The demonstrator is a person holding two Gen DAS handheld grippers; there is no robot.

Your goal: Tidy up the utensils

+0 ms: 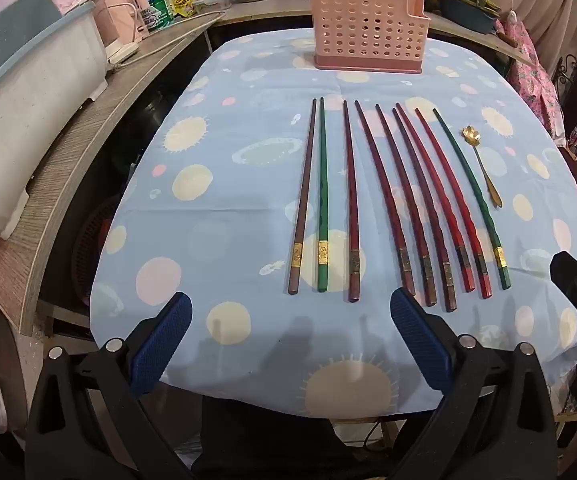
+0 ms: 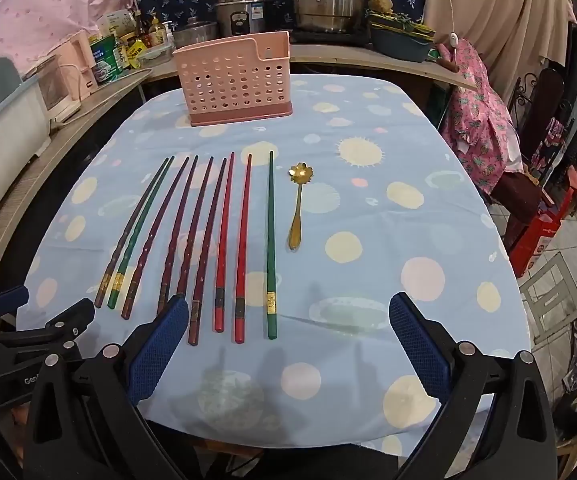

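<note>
We see nine chopsticks in a row on the blue dotted tablecloth, gold spoon just right of them, pink holder upright at far edge, left gripper and right gripper both released wide, grasping nothing, above the near edge

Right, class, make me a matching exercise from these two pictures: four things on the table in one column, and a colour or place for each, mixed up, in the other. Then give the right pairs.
Column 1
1. holder
2. spoon
3. tablecloth
4. chopstick next to the spoon

Column 2
A. green, with a gold band near its thick end
B. light blue, with pale round spots
C. pink with round holes, standing at the far end of the table
D. gold, lying at the right end of the row

Pairs: 1-C, 2-D, 3-B, 4-A
</note>
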